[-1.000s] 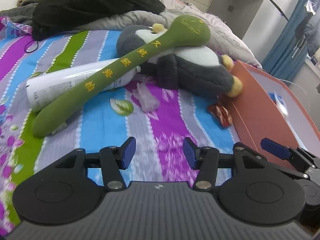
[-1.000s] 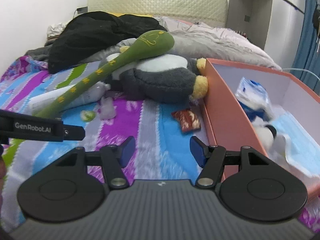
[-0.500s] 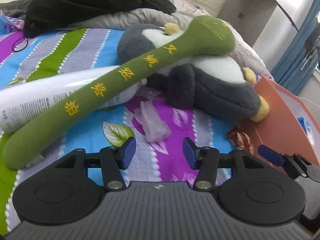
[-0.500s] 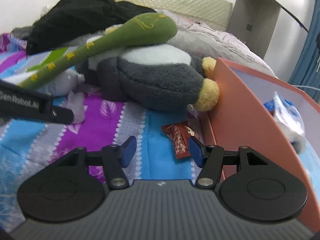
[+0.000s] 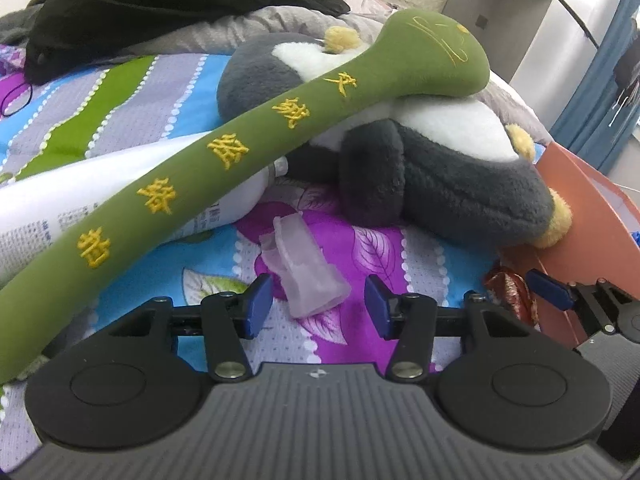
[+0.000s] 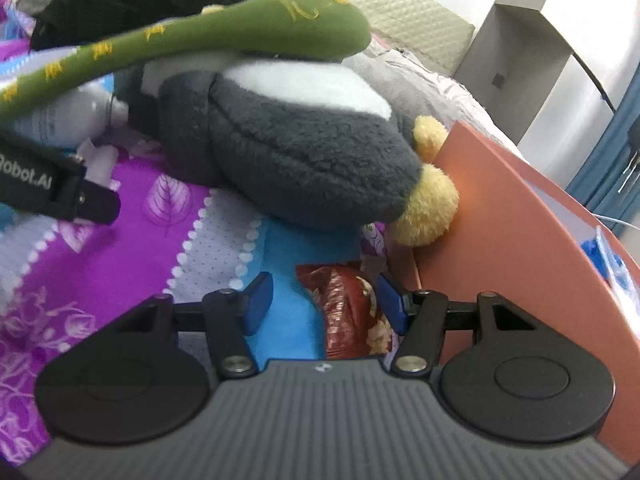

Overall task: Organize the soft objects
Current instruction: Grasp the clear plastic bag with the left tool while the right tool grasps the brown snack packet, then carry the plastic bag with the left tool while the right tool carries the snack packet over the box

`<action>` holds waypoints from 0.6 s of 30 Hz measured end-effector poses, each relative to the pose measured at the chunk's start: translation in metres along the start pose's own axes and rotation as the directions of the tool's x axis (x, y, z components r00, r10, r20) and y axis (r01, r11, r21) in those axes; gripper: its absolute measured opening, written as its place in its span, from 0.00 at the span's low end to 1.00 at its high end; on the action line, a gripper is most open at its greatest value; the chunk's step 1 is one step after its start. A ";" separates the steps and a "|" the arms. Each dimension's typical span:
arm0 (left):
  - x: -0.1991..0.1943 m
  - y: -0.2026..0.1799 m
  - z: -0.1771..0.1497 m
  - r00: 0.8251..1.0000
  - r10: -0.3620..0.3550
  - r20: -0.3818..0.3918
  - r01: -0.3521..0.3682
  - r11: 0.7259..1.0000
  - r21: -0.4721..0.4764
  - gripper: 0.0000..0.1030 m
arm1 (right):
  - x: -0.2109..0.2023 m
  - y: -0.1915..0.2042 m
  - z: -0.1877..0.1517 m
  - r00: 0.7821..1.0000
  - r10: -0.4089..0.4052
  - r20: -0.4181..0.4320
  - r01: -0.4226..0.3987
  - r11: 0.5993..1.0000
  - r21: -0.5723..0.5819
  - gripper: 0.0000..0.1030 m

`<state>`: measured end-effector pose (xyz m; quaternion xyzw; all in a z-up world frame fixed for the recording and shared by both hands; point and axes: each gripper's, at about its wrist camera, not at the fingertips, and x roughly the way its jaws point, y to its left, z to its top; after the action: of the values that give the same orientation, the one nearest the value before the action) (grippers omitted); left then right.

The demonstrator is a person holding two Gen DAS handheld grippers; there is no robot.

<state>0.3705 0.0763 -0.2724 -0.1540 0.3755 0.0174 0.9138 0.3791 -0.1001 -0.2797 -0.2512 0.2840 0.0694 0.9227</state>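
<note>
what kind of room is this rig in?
Most likely a bedroom: the grippers work over a striped bedsheet, with a quilted headboard behind, a rumpled grey duvet and a blue curtain.

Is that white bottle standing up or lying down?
Lying down. The white bottle rests on its side on the striped bedspread, with the green plush stick lying across it.

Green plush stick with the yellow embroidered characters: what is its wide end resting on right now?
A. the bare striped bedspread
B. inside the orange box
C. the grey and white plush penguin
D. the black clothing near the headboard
C. The green plush stick slopes up from the bedspread, and its wide end lies on the white belly of the plush penguin, short of the orange box.
</note>
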 end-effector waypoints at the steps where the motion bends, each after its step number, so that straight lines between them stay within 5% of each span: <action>1: 0.002 0.000 0.000 1.000 0.002 0.001 -0.002 1.000 -0.002 0.50 | 0.002 0.001 0.000 1.000 -0.006 -0.003 0.006 1.000 -0.013 0.57; 5: 0.004 0.003 0.002 1.000 0.008 0.008 -0.007 1.000 -0.012 0.38 | 0.006 0.004 0.000 1.000 -0.024 -0.011 0.024 0.999 -0.030 0.53; 7: 0.004 0.005 0.002 1.000 0.002 0.010 -0.001 1.000 -0.022 0.35 | 0.006 0.004 0.001 0.998 -0.061 -0.012 0.061 0.997 -0.039 0.35; 18: -0.024 0.004 -0.007 1.000 -0.022 0.011 0.023 0.999 -0.043 0.23 | -0.032 -0.006 0.007 0.999 0.006 0.034 -0.005 1.000 -0.016 0.28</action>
<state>0.3479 0.0802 -0.2615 -0.1779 0.3686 0.0161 0.9123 0.3579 -0.1011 -0.2544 -0.2567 0.2683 0.0786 0.9252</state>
